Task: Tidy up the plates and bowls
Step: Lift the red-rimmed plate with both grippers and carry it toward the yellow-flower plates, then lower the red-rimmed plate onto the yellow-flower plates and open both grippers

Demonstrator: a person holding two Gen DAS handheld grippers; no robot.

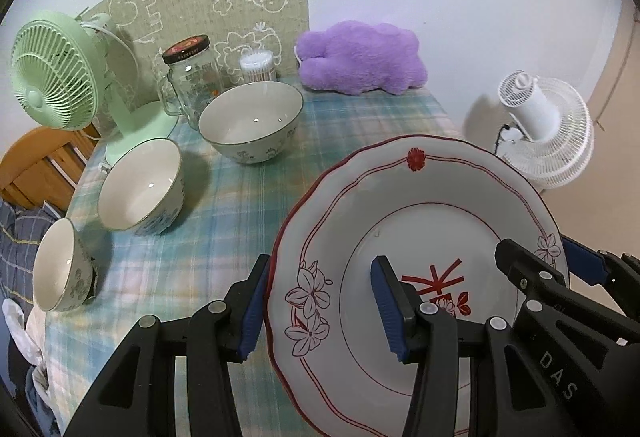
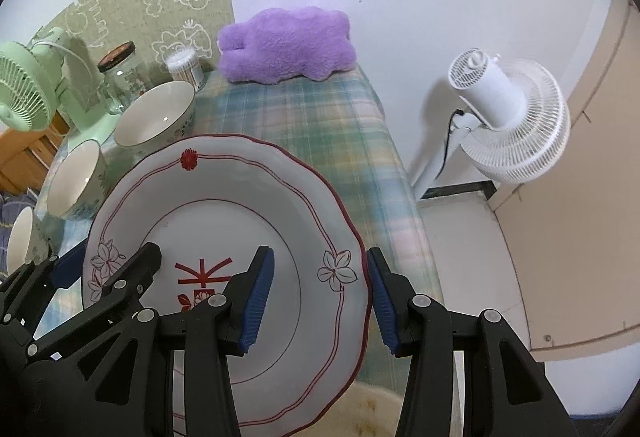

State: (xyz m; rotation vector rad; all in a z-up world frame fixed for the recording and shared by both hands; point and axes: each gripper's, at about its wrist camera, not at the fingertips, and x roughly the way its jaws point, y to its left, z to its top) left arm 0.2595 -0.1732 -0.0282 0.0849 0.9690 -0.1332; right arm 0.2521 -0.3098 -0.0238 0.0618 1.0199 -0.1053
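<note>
A white plate [image 1: 420, 205] with red rim lines, flower drawings and a red character hangs tilted above the plaid-covered table [image 1: 224, 221]. My left gripper [image 1: 320, 309] is shut on its left rim, one pad under the edge and one inside the well. The right gripper [image 2: 320, 301] is shut on the right rim of the plate [image 2: 224, 197] in the same way. Each gripper also shows in the other's view: right gripper [image 1: 560, 261], left gripper [image 2: 100, 265]. Three white bowls stand on the table's left side: large [image 1: 250, 121], medium [image 1: 140, 189], small [image 1: 60, 269].
A green desk fan [image 1: 48, 77], a lidded glass jar [image 1: 192, 77] and a cotton swab tub [image 1: 258, 67] stand at the back left, with a purple plush [image 1: 360, 57] by the wall. A white floor fan [image 2: 504, 117] is right of the table. Something pale and round [image 2: 368, 409] lies below the plate.
</note>
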